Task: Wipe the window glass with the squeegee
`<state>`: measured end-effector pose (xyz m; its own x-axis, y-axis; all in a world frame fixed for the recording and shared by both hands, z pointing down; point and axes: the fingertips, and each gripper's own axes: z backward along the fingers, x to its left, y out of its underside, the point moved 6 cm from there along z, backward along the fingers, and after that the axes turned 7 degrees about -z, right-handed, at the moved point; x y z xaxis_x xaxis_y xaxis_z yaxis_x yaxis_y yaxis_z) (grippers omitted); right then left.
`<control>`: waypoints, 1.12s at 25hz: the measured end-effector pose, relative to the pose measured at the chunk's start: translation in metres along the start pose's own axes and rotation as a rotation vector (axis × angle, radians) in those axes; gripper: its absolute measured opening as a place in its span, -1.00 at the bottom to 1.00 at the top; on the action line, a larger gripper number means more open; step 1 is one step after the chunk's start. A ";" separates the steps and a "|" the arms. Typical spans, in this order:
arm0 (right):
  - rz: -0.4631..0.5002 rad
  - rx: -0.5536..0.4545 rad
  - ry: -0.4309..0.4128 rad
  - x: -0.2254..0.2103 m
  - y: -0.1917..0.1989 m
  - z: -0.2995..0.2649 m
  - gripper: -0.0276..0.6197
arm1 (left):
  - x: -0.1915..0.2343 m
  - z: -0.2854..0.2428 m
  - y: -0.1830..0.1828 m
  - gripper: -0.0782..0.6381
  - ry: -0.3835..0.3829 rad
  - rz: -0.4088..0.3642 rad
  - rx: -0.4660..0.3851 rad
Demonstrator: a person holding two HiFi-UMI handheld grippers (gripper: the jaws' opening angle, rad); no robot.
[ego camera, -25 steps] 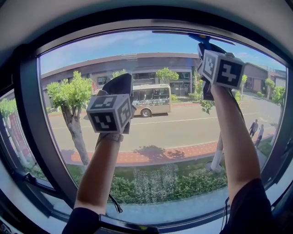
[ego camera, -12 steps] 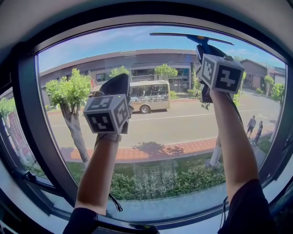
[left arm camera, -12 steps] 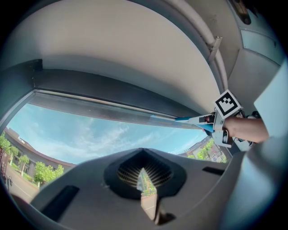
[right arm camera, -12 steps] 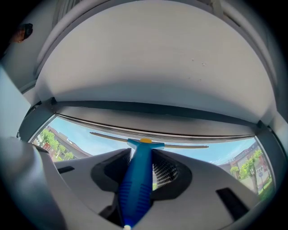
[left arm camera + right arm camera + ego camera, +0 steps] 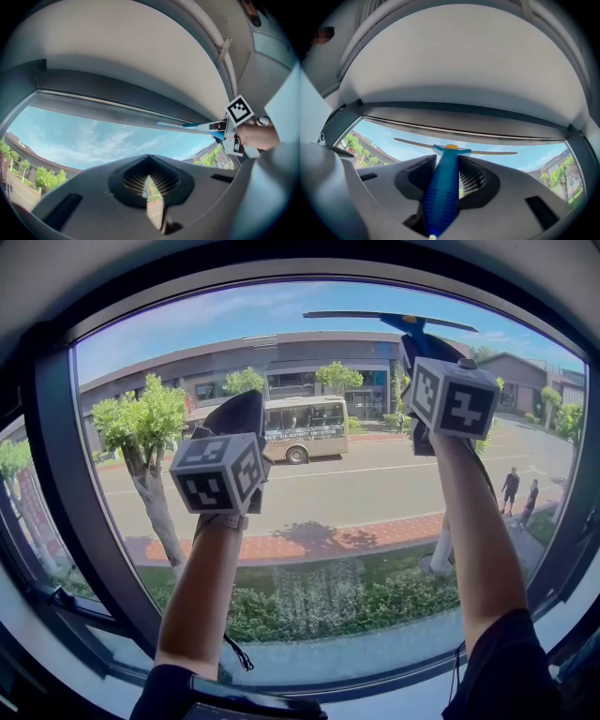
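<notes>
Head view: both arms were raised at the window glass (image 5: 356,502). The right gripper (image 5: 419,345) was high at right, holding the squeegee (image 5: 389,319), blade across the glass near the top frame (image 5: 281,282). The left gripper (image 5: 239,418) sat lower at left, well apart from it.
Left gripper view: jaws together, nothing between them.
Right gripper view: jaws clamped on the squeegee's blue handle, blade just below the frame.

blue-handled squeegee (image 5: 405,322), blade level against top of window glass (image 5: 309,521).
</notes>
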<state>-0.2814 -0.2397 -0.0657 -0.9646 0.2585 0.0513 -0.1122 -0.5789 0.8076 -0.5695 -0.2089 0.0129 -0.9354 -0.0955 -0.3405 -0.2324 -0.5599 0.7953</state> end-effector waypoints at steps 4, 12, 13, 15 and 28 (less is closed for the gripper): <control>0.001 0.005 -0.003 0.002 0.007 0.007 -0.47 | -0.001 0.004 -0.001 -0.78 -0.005 0.005 -0.004; 0.004 0.014 -0.002 0.006 0.015 0.014 -0.47 | -0.003 0.009 0.001 -0.78 0.000 0.006 -0.002; 0.003 0.016 -0.002 0.006 0.016 0.015 -0.47 | -0.004 0.010 0.001 -0.78 0.001 0.005 -0.001; 0.002 0.021 -0.002 0.007 0.019 0.018 -0.47 | -0.004 0.012 0.002 -0.78 0.002 0.007 0.000; 0.014 0.043 -0.011 0.012 0.045 0.038 -0.47 | -0.011 0.021 0.015 -0.78 0.008 0.027 0.030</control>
<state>-0.2887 -0.2337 -0.0063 -0.9634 0.2592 0.0689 -0.0883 -0.5491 0.8311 -0.5689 -0.1993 0.0394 -0.9392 -0.1170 -0.3227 -0.2152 -0.5318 0.8191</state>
